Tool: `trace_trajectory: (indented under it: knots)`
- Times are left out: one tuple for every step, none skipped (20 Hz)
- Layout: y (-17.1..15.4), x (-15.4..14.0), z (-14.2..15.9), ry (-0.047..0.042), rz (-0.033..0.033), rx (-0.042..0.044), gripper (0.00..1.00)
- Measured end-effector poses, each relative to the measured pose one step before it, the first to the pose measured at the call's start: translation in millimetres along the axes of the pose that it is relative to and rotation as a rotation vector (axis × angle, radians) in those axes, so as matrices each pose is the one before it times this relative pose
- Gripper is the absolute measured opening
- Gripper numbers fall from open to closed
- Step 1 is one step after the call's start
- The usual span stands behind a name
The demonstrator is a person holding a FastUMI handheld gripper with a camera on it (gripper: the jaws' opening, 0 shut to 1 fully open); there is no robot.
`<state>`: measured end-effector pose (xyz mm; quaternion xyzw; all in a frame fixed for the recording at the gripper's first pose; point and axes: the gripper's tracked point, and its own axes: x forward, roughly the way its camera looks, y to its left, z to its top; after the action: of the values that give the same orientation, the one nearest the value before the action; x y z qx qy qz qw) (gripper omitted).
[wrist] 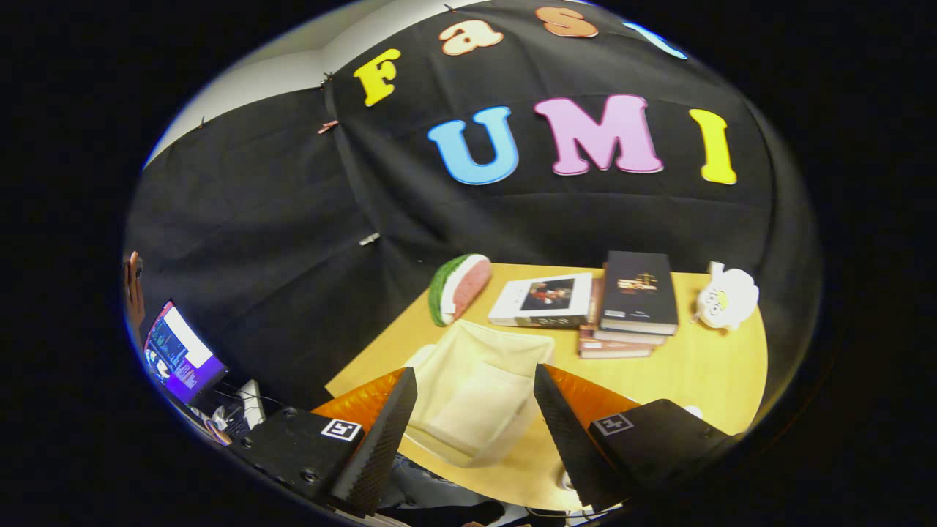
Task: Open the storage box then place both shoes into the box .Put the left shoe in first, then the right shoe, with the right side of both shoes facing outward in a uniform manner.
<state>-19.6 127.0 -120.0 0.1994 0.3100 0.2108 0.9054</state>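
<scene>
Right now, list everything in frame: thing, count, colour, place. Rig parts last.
storage box: 1, cream, on the table between the fingers, lid state unclear.
watermelon slice: 1, green rind with red flesh, at the table's far edge, beyond the box.
books: a stack of several, dark cover on top, beyond the fingers beside the white book.
white book: 1, white with a picture on the cover, between the watermelon slice and the stack.
white figurine: 1, white, past the stack at the far side of the table.
table: 1, light wood, under everything.
screen: 1, lit, off the table to the side of the fingers.
gripper: 1, fingers spread apart, open, box between them, not pressing on it.
</scene>
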Motion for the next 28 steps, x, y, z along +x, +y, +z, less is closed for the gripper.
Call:
trace_trajectory:
  knots:
    - [-23.46, -6.28, -11.6, 0.01437, -0.05237, -0.00057, 0.98]
    - [-21.97, -4.6, -14.41, 0.02043, -0.05121, 0.00399, 0.98]
    - [-22.71, -3.18, -16.79, 0.02219, -0.04612, 0.00794, 0.97]
    - [-19.13, -2.37, -16.45, 0.02356, -0.04121, 0.01571, 0.97]
    - [-15.27, 0.74, -17.59, 0.02347, -0.03303, 0.01599, 0.97]
    - [-14.13, 3.49, -18.06, 0.02719, -0.02727, 0.01016, 0.96]
    - [-11.48, 7.14, -16.67, 0.03029, -0.0236, 0.00216, 0.96]
    - [-9.17, 7.46, -16.94, 0.03121, -0.02096, -0.00243, 0.93]
    - [-5.71, 11.89, -15.99, 0.0359, -0.00915, 0.00101, 0.86]
    - [-1.78, 10.43, -15.64, 0.03779, 0.00243, 0.00377, 0.84]
    - [-1.44, 12.13, -12.32, 0.0294, -0.00076, 0.00012, 0.79]
    - [-2.65, 13.65, -8.73, 0.02426, -0.00786, -0.01334, 0.76]
    - [-2.92, 11.41, -9.73, 0.02019, -0.01262, -0.02127, 0.75]
    - [-2.85, 14.41, -5.77, 0.02338, -0.015, -0.01603, 0.75]
    - [0.99, 11.92, -6.56, 0.0246, -0.00282, -0.00439, 0.75]
    - [1.07, 10.47, -3.05, 0.01693, -0.00576, 0.00196, 0.75]
    - [-1.93, 9.66, -3.26, 0.01322, -0.00942, 0.00333, 0.72]
    - [-1.83, 9.26, -1.02, 0.00734, -0.01136, 0.01058, 0.7]
    - [-0.55, 8.49, -0.18, 0.00703, -0.00364, 0.01836, 0.7]
    - [0.44, 8.31, -0.15, 0.00519, -0.00215, 0.02155, 0.7]
    - [-0.84, 7.84, 1.24, 0.00244, -0.00708, 0.01824, 0.71]
    - [0.57, 5.56, 1.31, 0.00395, 0.00023, 0.01128, 0.72]
    - [2.72, 3.9, 5.51, -0.00917, 0.00599, 0.02037, 0.72]
    - [-1.48, 4.21, 7.81, -0.02456, -0.0069, 0.01544, 0.71]
    - [-2.66, 4.27, 6.49, -0.01866, -0.0109, 0.01923, 0.69]
    - [-1.71, 4.7, 3.84, -0.00939, -0.00519, 0.03376, 0.68]
    - [2.58, 3.55, 1.7, 0.00733, 0.01205, 0.05753, 0.67]
    - [6.21, 1.8, -0.34, 0.01844, 0.02906, 0.07571, 0.64]
